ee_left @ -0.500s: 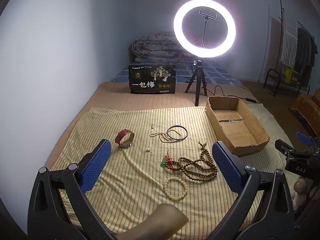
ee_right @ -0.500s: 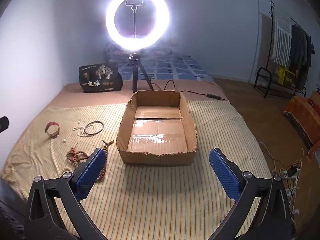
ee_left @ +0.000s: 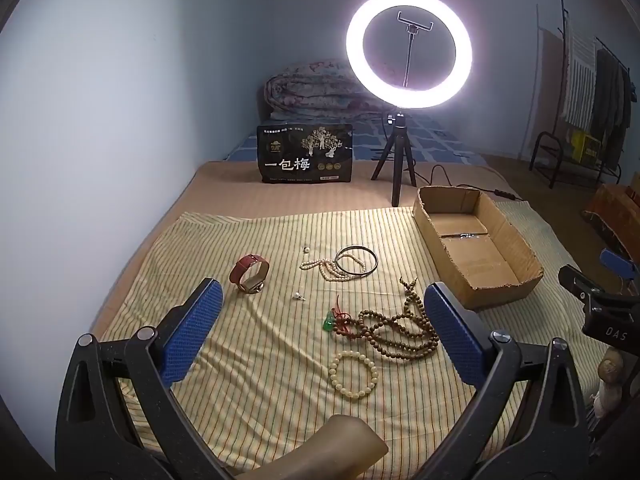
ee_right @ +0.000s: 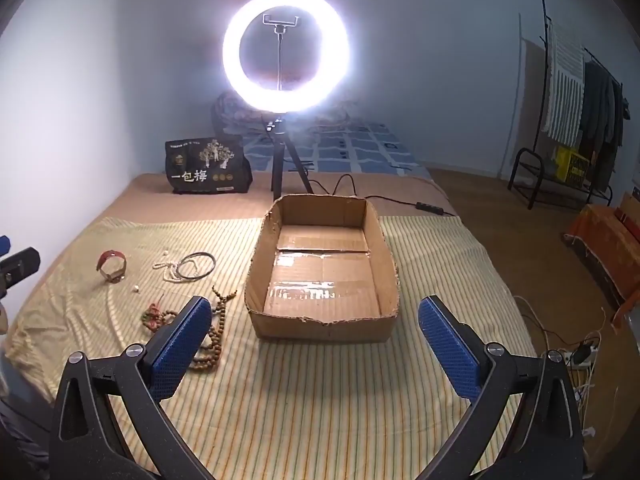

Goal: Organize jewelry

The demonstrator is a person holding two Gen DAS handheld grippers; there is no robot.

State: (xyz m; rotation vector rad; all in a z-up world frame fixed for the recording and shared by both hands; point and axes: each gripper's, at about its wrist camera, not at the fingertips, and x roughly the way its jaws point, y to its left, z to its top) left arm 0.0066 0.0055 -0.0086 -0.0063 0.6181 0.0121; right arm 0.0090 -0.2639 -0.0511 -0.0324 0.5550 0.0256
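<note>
Jewelry lies scattered on a striped cloth [ee_left: 256, 360]: a red-strapped watch [ee_left: 249, 273], a pale pearl strand [ee_left: 329, 269] under a dark bangle [ee_left: 356, 261], a long brown bead necklace [ee_left: 396, 326] with a green pendant [ee_left: 329, 322], a cream bead bracelet [ee_left: 353, 374] and two tiny earrings [ee_left: 298, 296]. My left gripper [ee_left: 320, 328] hangs open above the beads, holding nothing. My right gripper [ee_right: 316, 338] is open and empty before the empty cardboard box [ee_right: 324, 326]. The brown necklace [ee_right: 216, 332] sits partly behind its left finger.
A lit ring light on a tripod [ee_left: 408, 64] stands behind the cloth, beside a black printed bag [ee_left: 305, 153]. A folded quilt [ee_left: 316, 92] lies at the back. A clothes rack [ee_right: 576, 120] and floor cables [ee_right: 576, 356] are to the right. A tan object [ee_left: 340, 448] pokes in below.
</note>
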